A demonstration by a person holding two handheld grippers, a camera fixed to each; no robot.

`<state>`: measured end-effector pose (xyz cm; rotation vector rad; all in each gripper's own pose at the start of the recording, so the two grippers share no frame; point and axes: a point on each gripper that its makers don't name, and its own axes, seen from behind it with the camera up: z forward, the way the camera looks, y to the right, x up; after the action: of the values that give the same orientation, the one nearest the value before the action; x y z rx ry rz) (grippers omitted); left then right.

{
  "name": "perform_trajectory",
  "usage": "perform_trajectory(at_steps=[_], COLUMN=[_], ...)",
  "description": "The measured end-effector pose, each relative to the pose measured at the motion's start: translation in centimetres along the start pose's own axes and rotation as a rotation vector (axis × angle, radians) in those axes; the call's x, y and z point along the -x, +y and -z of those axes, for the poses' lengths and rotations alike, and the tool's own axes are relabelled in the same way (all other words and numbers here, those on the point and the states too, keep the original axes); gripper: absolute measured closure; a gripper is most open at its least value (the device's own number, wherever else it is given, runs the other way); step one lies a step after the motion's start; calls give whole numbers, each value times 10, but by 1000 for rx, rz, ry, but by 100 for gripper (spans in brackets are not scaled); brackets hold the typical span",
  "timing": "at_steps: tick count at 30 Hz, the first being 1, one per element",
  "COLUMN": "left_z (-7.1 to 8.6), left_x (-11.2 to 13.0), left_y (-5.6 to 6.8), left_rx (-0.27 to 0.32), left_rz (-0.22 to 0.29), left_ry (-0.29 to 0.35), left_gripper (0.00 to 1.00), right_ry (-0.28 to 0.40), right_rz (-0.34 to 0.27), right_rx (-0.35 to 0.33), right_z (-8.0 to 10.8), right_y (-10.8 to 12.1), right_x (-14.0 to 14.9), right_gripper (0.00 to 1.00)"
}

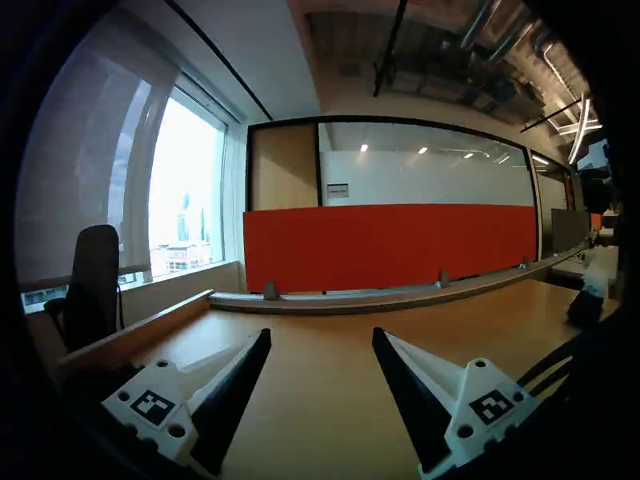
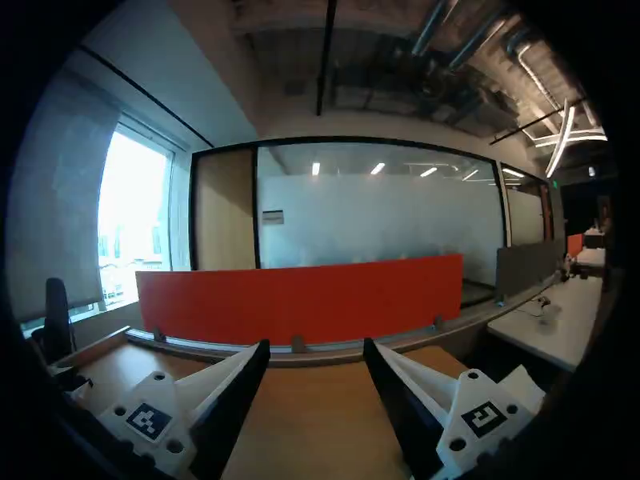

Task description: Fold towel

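While you hold both tongs level above the wooden table [image 1: 320, 424], each pair stands wide open with nothing between its fingers. Your left tongs [image 1: 320, 334] show bare tabletop in the gap, and each white finger carries a square black-and-white marker near its base. Your right tongs [image 2: 315, 344] are spread just as wide and grip nothing, and the same brown table runs beneath them toward its far edge.

Where the towel lies you cannot tell from these two views.

Along the table's far edge a red divider panel [image 1: 392, 244] stands upright on a grey rail, with a frosted glass wall [image 1: 424, 172] behind it. A bright window [image 1: 184, 200] is off to the left, and a dark office chair [image 1: 92, 280] stands beside the table's left end. At the right edge of the left gripper view sits a dark shape [image 1: 588, 308] with something pale on top, too blurred to name. In the right gripper view, a white desk [image 2: 560, 316] lies well apart to the right.
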<state>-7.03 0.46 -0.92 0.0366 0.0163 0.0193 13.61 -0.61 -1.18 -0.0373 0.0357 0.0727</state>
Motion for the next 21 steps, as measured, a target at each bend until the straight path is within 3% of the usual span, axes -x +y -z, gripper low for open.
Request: perform_trajectory(at_steps=[8,21], left_z=[-1,-1], left_x=[26,55], left_y=[4,-1], left_rx=[7,-3], left_rz=[-4,5], left_ry=[12,13], left_gripper=[6,6], right_ry=[1,-12], right_rz=[6,11], right_rx=[4,9], right_z=[3,1], right_y=[4,6], right_x=[19,44], right_gripper=[10,10])
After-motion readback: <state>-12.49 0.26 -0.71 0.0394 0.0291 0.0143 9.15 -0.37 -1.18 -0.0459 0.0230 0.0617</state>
